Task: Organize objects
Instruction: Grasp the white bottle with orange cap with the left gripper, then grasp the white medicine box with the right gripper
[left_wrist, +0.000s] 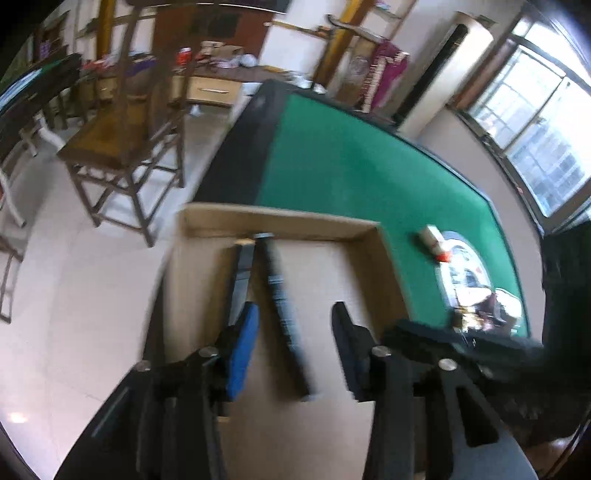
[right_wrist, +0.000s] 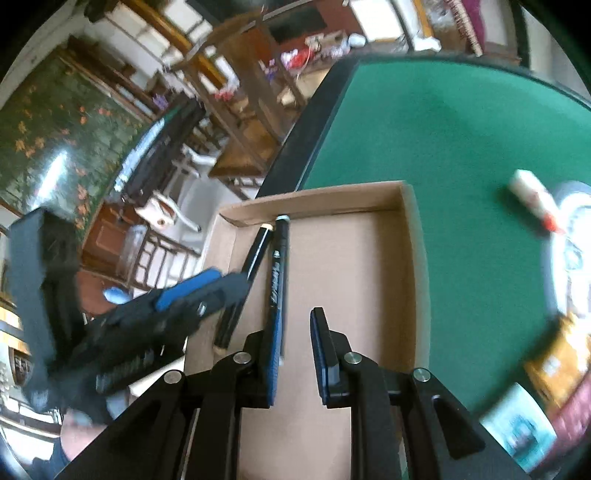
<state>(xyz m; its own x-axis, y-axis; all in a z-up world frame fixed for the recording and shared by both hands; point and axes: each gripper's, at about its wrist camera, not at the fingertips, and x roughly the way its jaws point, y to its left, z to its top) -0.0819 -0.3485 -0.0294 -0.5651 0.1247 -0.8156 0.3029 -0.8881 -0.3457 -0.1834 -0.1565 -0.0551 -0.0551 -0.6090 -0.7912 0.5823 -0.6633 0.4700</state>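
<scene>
A shallow cardboard box (left_wrist: 280, 221) (right_wrist: 332, 203) sits at the near corner of the green table (left_wrist: 351, 166) (right_wrist: 443, 129). Two pens lie side by side on its floor. One is a black marker (left_wrist: 280, 291) (right_wrist: 276, 280) with a grey end. To its left lies a slimmer black pen (left_wrist: 240, 269) (right_wrist: 255, 254) with a cream tip. My left gripper (left_wrist: 295, 308) (right_wrist: 207, 291) hovers open above the box; the marker lies loose below the gap, untouched by the pads. My right gripper (right_wrist: 295, 321) (left_wrist: 443, 339) hangs beside the marker with its jaws nearly together and nothing between them.
A white tube with a red cap (left_wrist: 434, 243) (right_wrist: 532, 199) lies on the felt right of the box, next to a round patterned plate (left_wrist: 465, 266) (right_wrist: 569, 229) with clutter. A yellow packet (right_wrist: 554, 362) is nearer. Wooden chairs (left_wrist: 122, 147) stand on the floor left of the table.
</scene>
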